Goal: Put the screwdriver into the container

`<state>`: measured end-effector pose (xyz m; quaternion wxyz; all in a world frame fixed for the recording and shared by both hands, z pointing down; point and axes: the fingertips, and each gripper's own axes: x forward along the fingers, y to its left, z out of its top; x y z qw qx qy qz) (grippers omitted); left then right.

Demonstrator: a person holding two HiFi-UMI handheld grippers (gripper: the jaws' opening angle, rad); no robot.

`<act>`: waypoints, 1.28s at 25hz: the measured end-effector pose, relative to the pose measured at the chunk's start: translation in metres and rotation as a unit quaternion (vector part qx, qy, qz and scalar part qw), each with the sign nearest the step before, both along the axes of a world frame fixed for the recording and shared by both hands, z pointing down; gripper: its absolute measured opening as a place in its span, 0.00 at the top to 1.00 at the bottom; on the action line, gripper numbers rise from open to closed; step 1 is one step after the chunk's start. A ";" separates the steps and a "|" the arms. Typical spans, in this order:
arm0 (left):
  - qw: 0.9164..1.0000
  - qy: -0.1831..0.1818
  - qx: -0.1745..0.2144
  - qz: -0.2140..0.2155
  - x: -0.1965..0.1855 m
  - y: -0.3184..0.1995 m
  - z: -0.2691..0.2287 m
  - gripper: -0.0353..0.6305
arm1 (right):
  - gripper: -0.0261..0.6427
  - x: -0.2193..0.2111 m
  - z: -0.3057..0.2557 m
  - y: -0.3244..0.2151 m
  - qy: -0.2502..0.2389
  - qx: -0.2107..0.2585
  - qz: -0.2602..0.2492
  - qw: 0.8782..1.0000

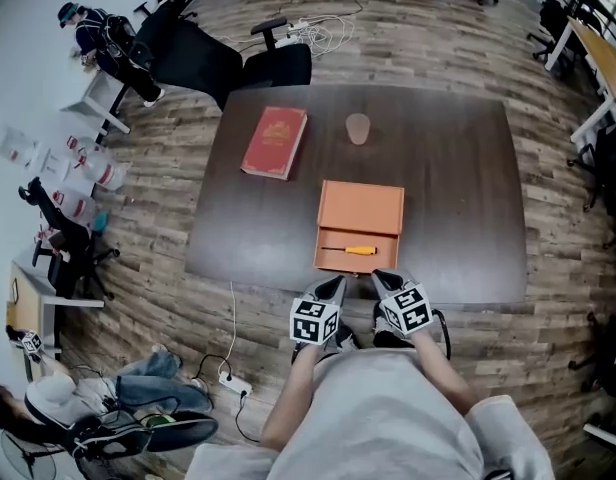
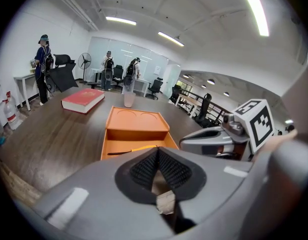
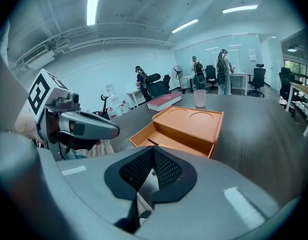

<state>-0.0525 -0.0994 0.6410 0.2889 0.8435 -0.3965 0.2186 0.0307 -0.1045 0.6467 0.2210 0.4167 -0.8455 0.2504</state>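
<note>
Two tools are held side by side at the lower centre of the head view, at the near edge of the counter point(image 1: 458, 198): the left tool point(image 1: 335, 285) and the right tool point(image 1: 382, 279), each with its jaws closed together on nothing. Directly above them in the frame the orange container point(image 1: 361, 208) is set with its drawer pulled open toward that edge. The screwdriver point(image 1: 350, 250) is seen lying crosswise inside the drawer, near both tool tips but untouched. Bare counter is left at the frame's right; a red book point(image 1: 275, 140) and a cup point(image 1: 358, 128) are placed toward the upper edge, well apart from the drawer.
</note>
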 end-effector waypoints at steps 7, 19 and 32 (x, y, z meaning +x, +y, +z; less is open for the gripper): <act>1.000 0.010 0.002 -0.004 0.000 -0.005 0.005 0.87 | 0.96 0.010 0.001 0.005 0.007 0.001 0.009 1.000; 1.000 0.015 -0.003 0.002 -0.001 -0.005 0.012 0.87 | 0.96 0.025 -0.001 0.001 0.010 0.002 0.043 0.999; 1.000 0.006 0.000 0.004 -0.002 0.001 0.014 0.87 | 0.96 0.018 0.001 0.003 0.002 0.003 0.035 0.999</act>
